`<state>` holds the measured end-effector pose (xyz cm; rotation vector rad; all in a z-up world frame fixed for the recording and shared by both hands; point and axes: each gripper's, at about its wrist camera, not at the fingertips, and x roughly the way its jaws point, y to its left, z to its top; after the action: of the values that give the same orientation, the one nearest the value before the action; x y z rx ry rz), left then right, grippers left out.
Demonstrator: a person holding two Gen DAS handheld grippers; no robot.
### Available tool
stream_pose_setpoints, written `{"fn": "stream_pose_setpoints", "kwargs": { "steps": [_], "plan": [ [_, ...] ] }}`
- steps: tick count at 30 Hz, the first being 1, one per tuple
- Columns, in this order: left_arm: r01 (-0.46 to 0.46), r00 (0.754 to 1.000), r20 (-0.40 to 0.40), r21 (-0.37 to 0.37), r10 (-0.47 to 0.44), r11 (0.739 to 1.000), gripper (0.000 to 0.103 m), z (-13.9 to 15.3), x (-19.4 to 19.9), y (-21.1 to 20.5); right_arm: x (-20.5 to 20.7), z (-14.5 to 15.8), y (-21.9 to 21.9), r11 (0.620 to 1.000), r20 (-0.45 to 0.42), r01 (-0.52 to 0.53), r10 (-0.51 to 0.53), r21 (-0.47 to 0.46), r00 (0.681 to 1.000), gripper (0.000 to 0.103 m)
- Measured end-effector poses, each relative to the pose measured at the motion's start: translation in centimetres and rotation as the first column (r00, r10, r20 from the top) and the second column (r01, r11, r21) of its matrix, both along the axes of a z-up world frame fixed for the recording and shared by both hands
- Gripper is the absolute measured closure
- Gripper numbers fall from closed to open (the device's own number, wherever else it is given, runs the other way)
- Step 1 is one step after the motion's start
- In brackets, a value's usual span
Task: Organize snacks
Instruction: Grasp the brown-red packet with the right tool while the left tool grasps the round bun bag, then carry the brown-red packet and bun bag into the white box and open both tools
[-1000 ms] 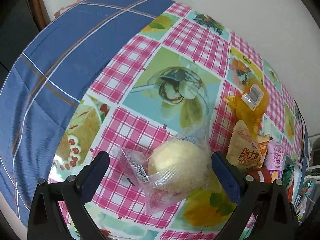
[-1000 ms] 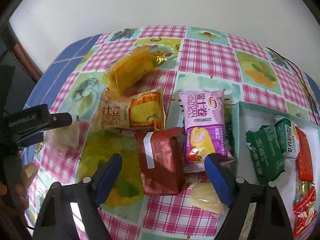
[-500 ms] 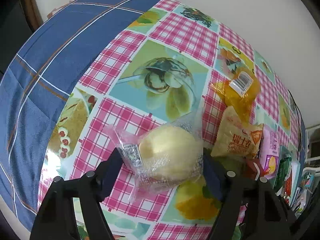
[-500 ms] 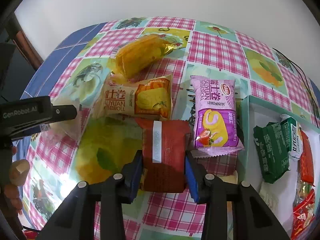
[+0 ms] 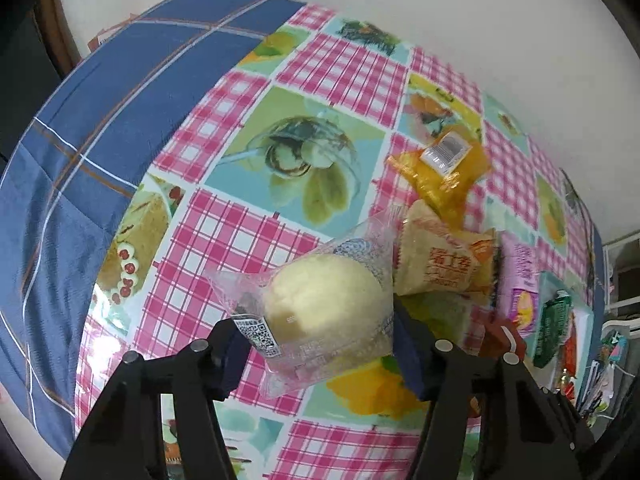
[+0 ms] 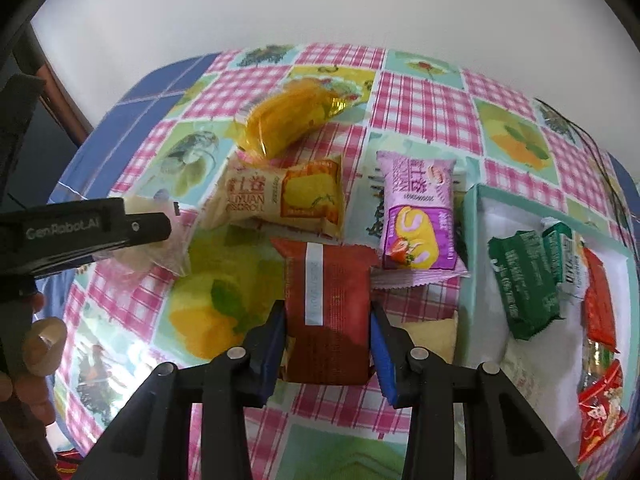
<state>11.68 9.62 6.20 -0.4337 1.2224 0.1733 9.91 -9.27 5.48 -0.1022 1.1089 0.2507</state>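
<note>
1. Left gripper (image 5: 320, 344) clamped on the clear-wrapped pale bun (image 5: 326, 312), one jaw at each side of the wrapper; QR label turned toward the left finger.
2. In the right wrist view, seen as a black bar (image 6: 96, 226) reaching in from the left edge, the bun's clear wrapper (image 6: 160, 248) bunched beneath its tip.
3. Right gripper (image 6: 328, 344) squeezed shut on the dark red snack packet (image 6: 326, 304), blue pads (image 6: 272, 340) pressed against both long edges; pale strip running down the packet's face.
4. Whether either snack was lifted clear of the checked tablecloth (image 6: 420, 96) could not be told.
5. Lay just beyond the red packet: a cream and orange Swiss roll packet (image 6: 280, 200), and behind that, touching it, a yellow-orange wrapped snack (image 6: 288, 120).
6. Lay to the right of the Swiss roll packet, apart from it: a purple strawberry roll packet (image 6: 418, 216), its lower seam close beside the red packet's upper right corner.
7. Sat at the right: a teal-rimmed tray (image 6: 468, 240) holding green packets (image 6: 524, 276) and red packets (image 6: 600, 300) on a white lining.
8. Showed partly under the right finger, beside the tray's rim: a pale yellow snack (image 6: 432, 336), kind unclear.
9. In the left wrist view, same row visible past the bun: Swiss roll packet (image 5: 444, 264) touching the bun's wrapper, yellow-orange snack (image 5: 444, 168) behind it.
</note>
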Motion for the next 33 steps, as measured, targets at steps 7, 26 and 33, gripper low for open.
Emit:
{"fn": "stream_pose_setpoints", "kwargs": {
  "steps": [7,26,33],
  "plan": [
    [0.025,0.996,0.082,0.029,-0.027,0.999,0.039,3.4,-0.6,-1.5,-1.2,2.2,-0.6,0.999,0.032,0.024,-0.025,0.031,0.999,0.061],
    [0.113,0.987,0.111,0.047,-0.117,0.993,0.039,5.2,0.0,-8.9,-0.7,2.2,-7.6,0.977,-0.035,0.211,-0.210,0.039,0.977,0.061],
    [0.181,0.977,0.101,0.054,-0.186,0.982,0.039,4.8,0.4,-13.7,-0.5,2.3,-12.2,0.948,-0.057,0.313,-0.309,0.068,0.949,0.061]
  ]
}}
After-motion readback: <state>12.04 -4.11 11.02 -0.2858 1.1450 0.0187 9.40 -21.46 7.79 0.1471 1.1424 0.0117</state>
